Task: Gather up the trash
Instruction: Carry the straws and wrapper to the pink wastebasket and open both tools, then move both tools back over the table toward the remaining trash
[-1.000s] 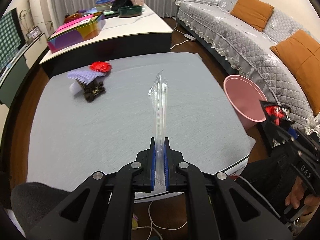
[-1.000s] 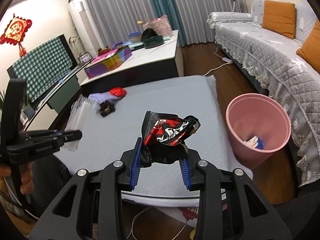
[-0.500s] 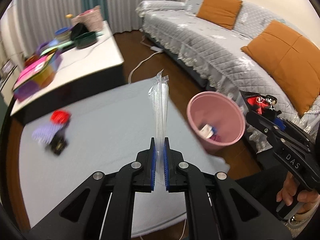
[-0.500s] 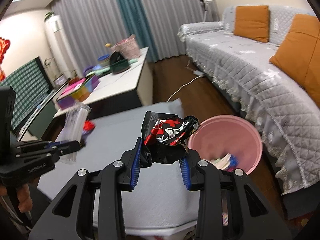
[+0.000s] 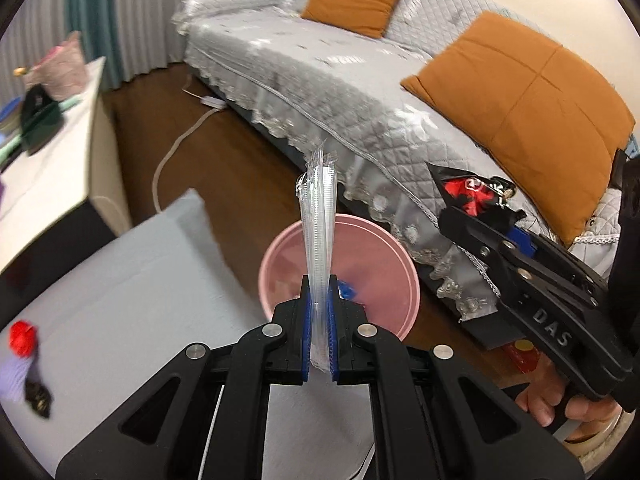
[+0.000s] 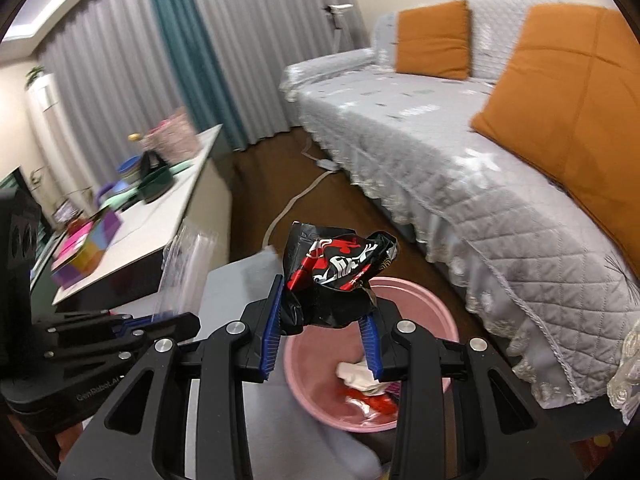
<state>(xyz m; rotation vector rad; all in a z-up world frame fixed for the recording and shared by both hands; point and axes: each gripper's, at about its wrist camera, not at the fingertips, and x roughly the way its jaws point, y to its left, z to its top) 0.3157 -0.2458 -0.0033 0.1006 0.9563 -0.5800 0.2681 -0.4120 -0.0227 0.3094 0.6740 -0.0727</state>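
clearly "das" marks the right tongs (image 5: 476, 204) clamping a black-red wrapper (image 6: 338, 270); left tongs (image 5: 319, 312) pinch clear packaging (image 5: 318, 240).

The pink bin (image 6: 412, 292) has its contents half hidden behind the right tongs (image 6: 320, 340).

Living room: sofa (image 6: 460, 168), curtains (image 6: 224, 40)

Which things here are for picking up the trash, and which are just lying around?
For the job:
- clear plastic wrapper in the left tongs
- crumpled black and red snack bag in the right tongs
- pink bin

Just lying around:
- orange cushions
- sofa
- colourful box
- red flower
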